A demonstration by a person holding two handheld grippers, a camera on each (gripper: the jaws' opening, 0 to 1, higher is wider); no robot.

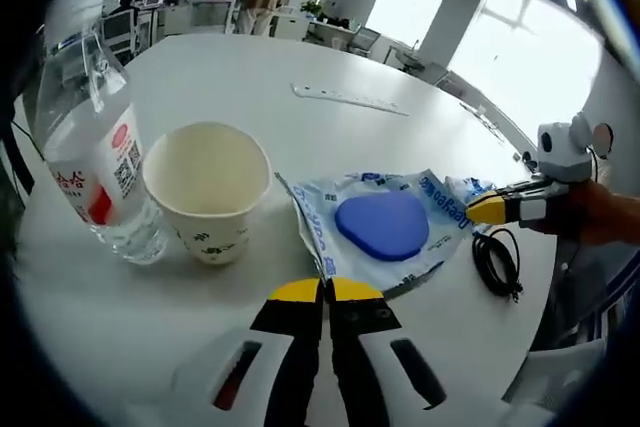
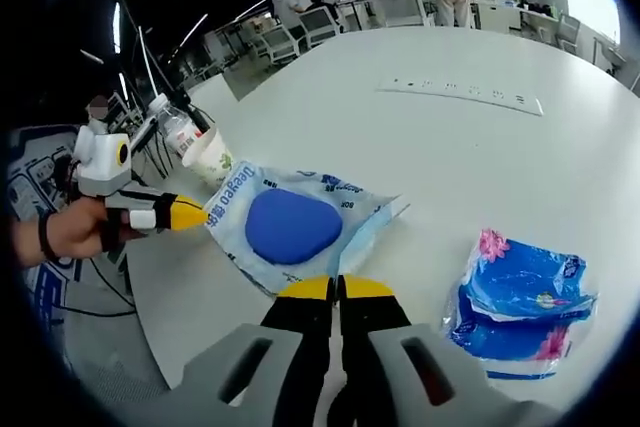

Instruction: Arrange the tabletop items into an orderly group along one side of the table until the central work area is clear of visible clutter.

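We see both claws, left point(image 1: 324, 290) and right point(image 2: 336, 288), seemingly pinching the blue pouch point(image 1: 385, 227) at 6 and 3 o'clock on the worktop point(image 1: 250, 97)

Left tool point(image 1: 326, 289) and right tool point(image 2: 336, 287): black jaws tipped yellow, grey-white housings with dark slots; black wristband point(image 2: 44, 235) on one wrist.

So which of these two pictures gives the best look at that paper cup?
The left gripper view: the paper cup stands close and large beside the water bottle, with its open mouth fully visible. In the right gripper view the cup is small and far off, past the blue packet.
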